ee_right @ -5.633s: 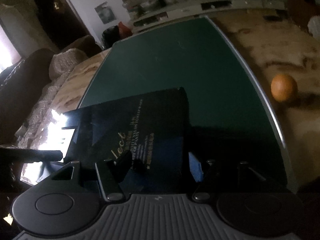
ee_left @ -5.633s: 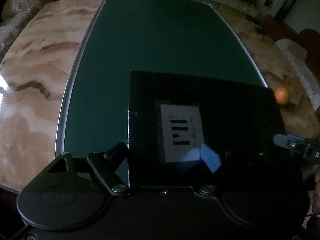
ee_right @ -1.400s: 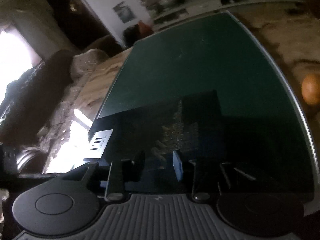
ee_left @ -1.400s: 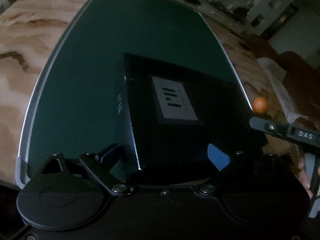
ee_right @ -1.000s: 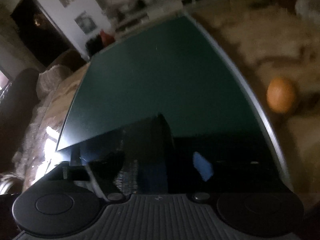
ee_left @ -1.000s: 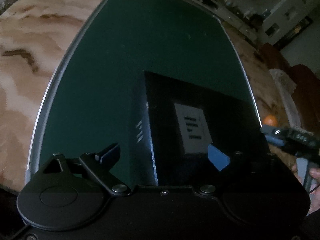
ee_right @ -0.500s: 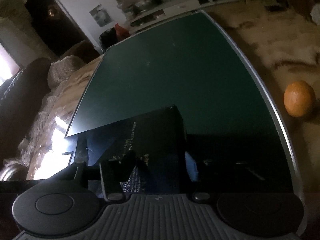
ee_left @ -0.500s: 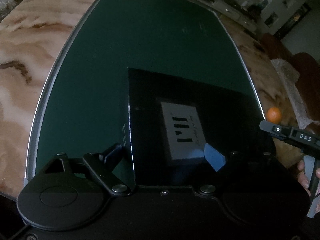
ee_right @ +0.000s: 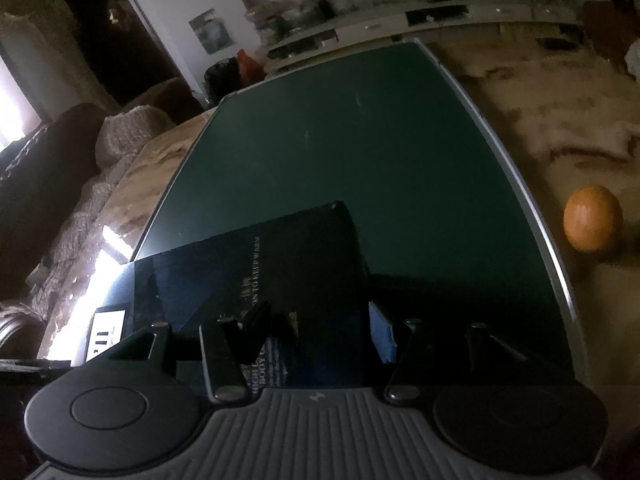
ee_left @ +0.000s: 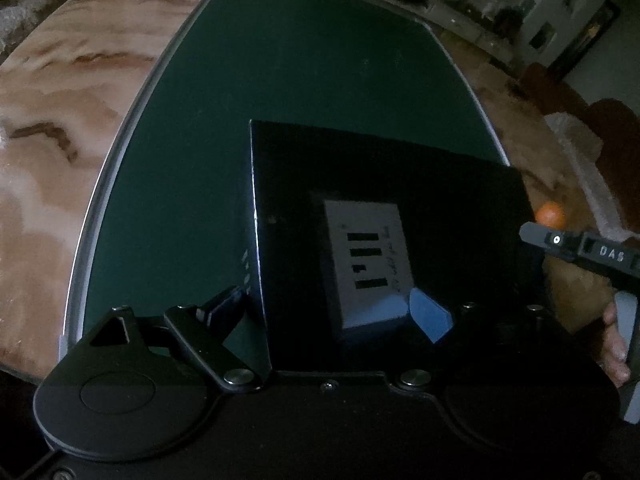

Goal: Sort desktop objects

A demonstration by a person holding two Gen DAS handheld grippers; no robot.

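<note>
A black box (ee_left: pixel 400 176) with a white label (ee_left: pixel 366 256) lies on the dark green mat (ee_left: pixel 320 60). My left gripper (ee_left: pixel 326 310) is open at the box's near end: its left finger is beside the box's left edge and its blue pad is over the label's corner. In the right wrist view the same box (ee_right: pixel 288 248) shows its printed side, and my right gripper (ee_right: pixel 318 326) is shut on its near end. The right gripper's body (ee_left: pixel 580 252) shows at the box's right edge, held by a hand (ee_left: pixel 612 340).
The mat (ee_right: pixel 360 128) lies on a marble-patterned table (ee_left: pixel 60 100). An orange (ee_right: pixel 593 224) (ee_left: pixel 551 216) rests on the table just right of the mat's edge. Sofas and shelves stand beyond the table.
The box was tilted up and turned about a second ago and now lies flat and square again. My right gripper's fingers spread apart, then came together on the box.
</note>
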